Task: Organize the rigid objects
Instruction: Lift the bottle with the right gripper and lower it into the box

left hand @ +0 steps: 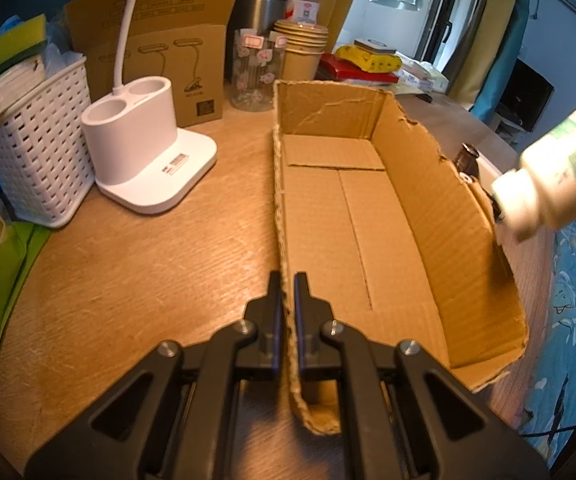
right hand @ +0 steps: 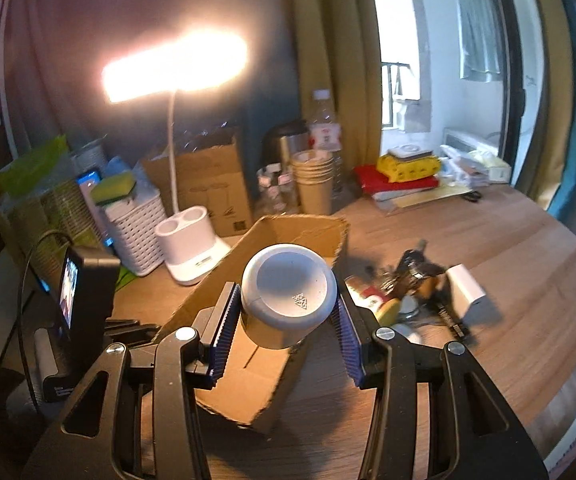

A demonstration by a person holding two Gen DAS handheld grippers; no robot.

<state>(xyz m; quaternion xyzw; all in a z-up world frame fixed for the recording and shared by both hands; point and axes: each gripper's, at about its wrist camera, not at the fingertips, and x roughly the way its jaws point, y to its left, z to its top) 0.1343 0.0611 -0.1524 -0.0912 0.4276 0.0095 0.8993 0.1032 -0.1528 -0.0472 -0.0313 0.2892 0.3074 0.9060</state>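
The left claw (left hand: 288, 280) is pinching the empty cardboard box (left hand: 367, 220) wall; the right claw (right hand: 288, 300) is clamping a white bottle (right hand: 288, 300), clutter (right hand: 415, 288) waiting

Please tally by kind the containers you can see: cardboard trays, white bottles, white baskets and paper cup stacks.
Cardboard tray, its wall pinched by the left gripper: 1
White bottle, held in the right gripper: 1
White basket: 1
Paper cup stack: 1
Total: 4
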